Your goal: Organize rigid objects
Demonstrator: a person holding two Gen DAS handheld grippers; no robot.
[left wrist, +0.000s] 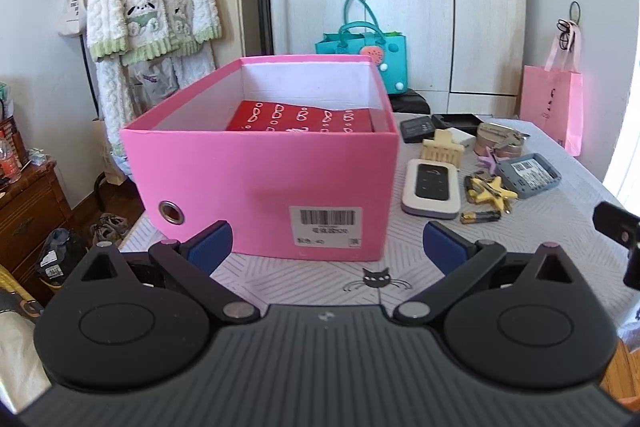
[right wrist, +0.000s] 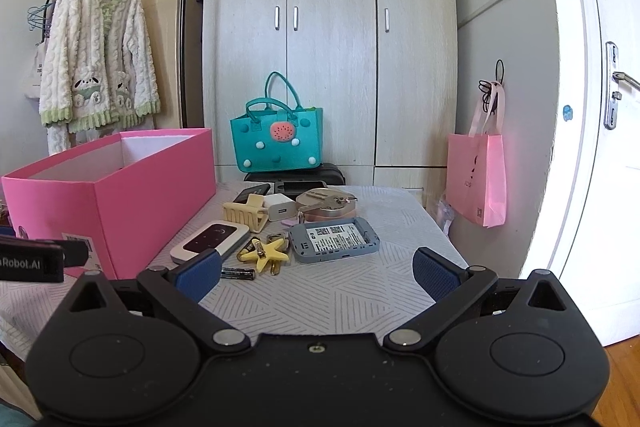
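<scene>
An open pink box (left wrist: 264, 183) (right wrist: 120, 187) stands on the patterned table, with a red patterned box (left wrist: 304, 117) inside it. To its right lie small items: a white pocket router (left wrist: 430, 189) (right wrist: 210, 239), a yellow star keyring (left wrist: 492, 189) (right wrist: 266, 253), a battery (left wrist: 480, 216) (right wrist: 238, 273), a grey-blue case (left wrist: 528, 175) (right wrist: 334, 237), a cream hair claw (left wrist: 442, 149) (right wrist: 246, 211), a white charger (right wrist: 280, 207) and a round tin with keys (left wrist: 498, 139) (right wrist: 326, 205). My left gripper (left wrist: 326, 247) is open in front of the pink box. My right gripper (right wrist: 316, 271) is open, just short of the items.
A teal felt bag (right wrist: 276, 139) sits on a dark stool behind the table, before a wardrobe (right wrist: 332, 27). A pink paper bag (right wrist: 476, 179) hangs at the right wall. A fluffy robe (right wrist: 96, 63) hangs on a rack at the left. Table cloth (right wrist: 328, 291) lies bare near me.
</scene>
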